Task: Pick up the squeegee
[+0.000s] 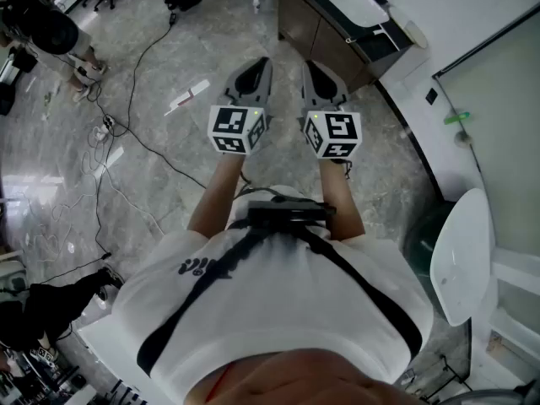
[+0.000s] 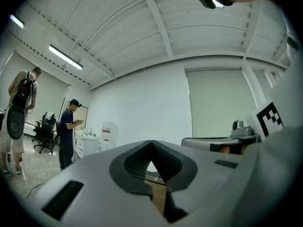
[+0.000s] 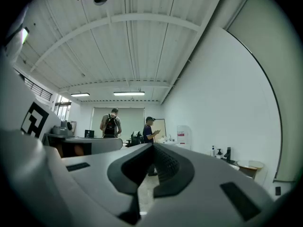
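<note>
Both grippers are held level side by side in front of the person's chest, over the grey marble floor. The left gripper (image 1: 252,73) is shut, its dark pads meeting at the tip (image 2: 151,144) with nothing between them. The right gripper (image 1: 320,75) is shut too, and its jaws (image 3: 152,145) are empty. A small green object (image 1: 456,118) hangs on the glass panel at the far right; I cannot tell whether it is the squeegee. No squeegee shows in either gripper view.
A dark cabinet with a white basin (image 1: 350,2) stands ahead to the right. A white toilet lid (image 1: 460,256) is at the right. Cables (image 1: 126,133) and a white strip (image 1: 187,97) lie on the floor to the left. Two people (image 3: 112,124) stand farther off.
</note>
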A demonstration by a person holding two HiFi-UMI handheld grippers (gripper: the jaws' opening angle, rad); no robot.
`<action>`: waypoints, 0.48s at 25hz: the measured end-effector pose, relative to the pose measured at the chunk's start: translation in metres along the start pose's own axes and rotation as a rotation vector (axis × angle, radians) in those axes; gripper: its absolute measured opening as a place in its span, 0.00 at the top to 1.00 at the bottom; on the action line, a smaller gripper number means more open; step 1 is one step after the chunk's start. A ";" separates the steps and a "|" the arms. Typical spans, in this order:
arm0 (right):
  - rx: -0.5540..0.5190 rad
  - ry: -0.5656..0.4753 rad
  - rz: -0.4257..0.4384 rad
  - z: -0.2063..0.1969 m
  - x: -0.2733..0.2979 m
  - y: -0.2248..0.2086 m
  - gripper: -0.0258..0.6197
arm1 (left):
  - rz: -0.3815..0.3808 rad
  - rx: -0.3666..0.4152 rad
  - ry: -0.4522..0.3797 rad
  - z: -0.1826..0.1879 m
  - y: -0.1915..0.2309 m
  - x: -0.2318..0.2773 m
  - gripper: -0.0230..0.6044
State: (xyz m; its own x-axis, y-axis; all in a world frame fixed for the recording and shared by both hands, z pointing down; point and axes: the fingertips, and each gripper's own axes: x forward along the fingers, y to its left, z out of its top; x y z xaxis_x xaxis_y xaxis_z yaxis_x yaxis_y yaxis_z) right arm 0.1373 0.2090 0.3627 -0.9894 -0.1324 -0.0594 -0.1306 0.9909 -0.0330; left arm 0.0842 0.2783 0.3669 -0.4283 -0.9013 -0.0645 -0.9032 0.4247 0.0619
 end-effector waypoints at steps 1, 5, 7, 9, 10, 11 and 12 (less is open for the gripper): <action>0.004 -0.003 -0.003 0.001 0.001 0.001 0.95 | 0.001 -0.001 0.000 0.000 0.002 -0.002 0.95; 0.023 -0.011 -0.015 0.000 0.007 0.010 0.95 | 0.007 -0.004 -0.003 0.001 0.015 -0.009 0.95; 0.034 -0.009 -0.017 -0.002 0.011 0.018 0.95 | 0.013 -0.007 -0.007 0.001 0.024 -0.015 0.95; 0.040 -0.006 -0.016 -0.004 0.016 0.027 0.95 | 0.019 -0.011 -0.011 0.003 0.034 -0.021 0.95; 0.044 -0.007 -0.014 -0.005 0.018 0.032 0.95 | 0.020 -0.014 -0.012 0.003 0.039 -0.025 0.95; 0.048 -0.007 -0.011 -0.006 0.021 0.037 0.95 | 0.021 -0.018 -0.013 0.003 0.044 -0.028 0.95; 0.052 -0.007 -0.008 -0.007 0.024 0.043 0.95 | 0.021 -0.022 -0.012 0.002 0.049 -0.033 0.95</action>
State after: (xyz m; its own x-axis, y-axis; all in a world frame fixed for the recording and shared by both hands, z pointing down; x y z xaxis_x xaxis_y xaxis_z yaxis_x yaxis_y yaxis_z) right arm 0.1076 0.2490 0.3669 -0.9879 -0.1404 -0.0659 -0.1345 0.9872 -0.0857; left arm 0.0536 0.3287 0.3700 -0.4478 -0.8910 -0.0753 -0.8931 0.4417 0.0852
